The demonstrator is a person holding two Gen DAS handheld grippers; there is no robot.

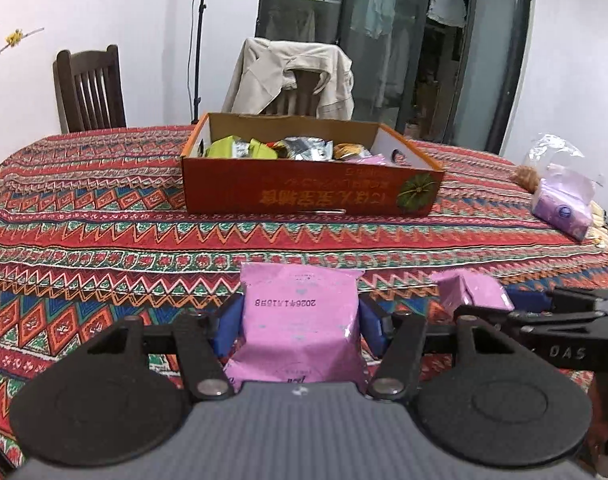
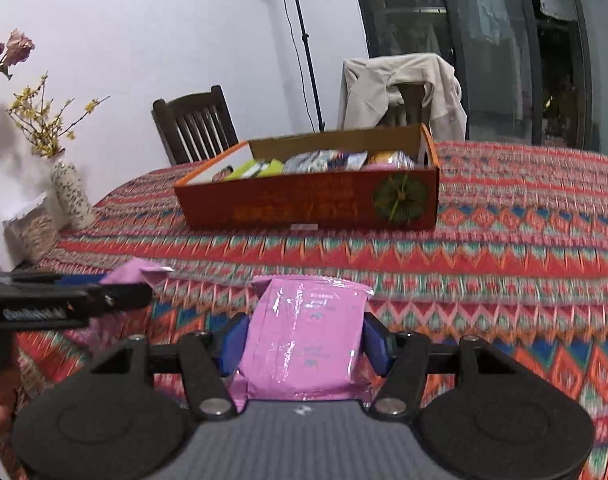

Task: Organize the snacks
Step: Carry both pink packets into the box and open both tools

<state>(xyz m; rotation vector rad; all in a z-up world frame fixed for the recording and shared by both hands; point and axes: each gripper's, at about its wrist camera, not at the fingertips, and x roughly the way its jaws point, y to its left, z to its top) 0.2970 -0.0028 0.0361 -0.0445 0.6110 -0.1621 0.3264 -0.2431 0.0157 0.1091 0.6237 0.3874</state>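
Observation:
My left gripper (image 1: 299, 320) is shut on a pink snack packet (image 1: 299, 332) with a printed date, its blue pads pressing both sides. My right gripper (image 2: 304, 338) is shut on a second pink snack packet (image 2: 308, 332), held above the patterned tablecloth (image 2: 504, 264). Each gripper shows at the edge of the other's view: the right one with its packet (image 1: 474, 292) in the left wrist view, the left one with its packet (image 2: 133, 274) in the right wrist view. Ahead stands an orange cardboard box (image 1: 312, 194) (image 2: 316, 204) holding several snacks, green, silver and pink.
A purple tissue pack (image 1: 562, 212) and a clear bag (image 1: 544, 156) lie at the table's right edge. A vase with flowers (image 2: 69, 192) stands at the left. Two wooden chairs (image 1: 89, 90) sit behind the table, one draped with a beige jacket (image 1: 291, 76).

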